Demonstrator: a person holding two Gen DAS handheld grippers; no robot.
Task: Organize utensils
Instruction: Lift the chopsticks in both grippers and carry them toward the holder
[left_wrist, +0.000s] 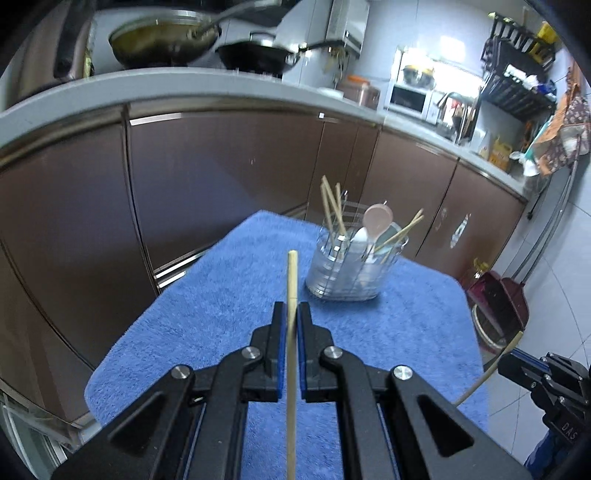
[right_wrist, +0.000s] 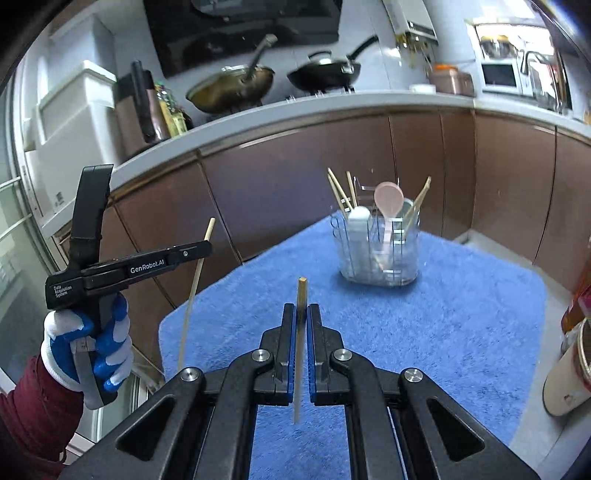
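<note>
A pale wooden chopstick (left_wrist: 291, 280) stands pinched in my left gripper (left_wrist: 291, 308), which is shut on it above the blue towel (left_wrist: 207, 314). My right gripper (right_wrist: 301, 308) is shut on a second chopstick (right_wrist: 302, 291), whose tip pokes just past the pads. Beyond both stands a clear utensil holder (right_wrist: 380, 251) on the towel (right_wrist: 461, 314), with several chopsticks, a pink spoon (right_wrist: 388, 197) and a white spoon (right_wrist: 358, 218) in it. In the right wrist view the left gripper (right_wrist: 207, 246) is at the left, held by a gloved hand (right_wrist: 88, 343). The right gripper (left_wrist: 506, 363) shows at the left wrist view's right edge.
Brown cabinet doors (right_wrist: 295, 192) and a grey counter (right_wrist: 332, 101) with two woks (right_wrist: 232, 86) rise behind the towel. A beige container (right_wrist: 569, 373) sits by the towel's right edge. A dark red dustpan (left_wrist: 498, 302) stands on the floor to the right.
</note>
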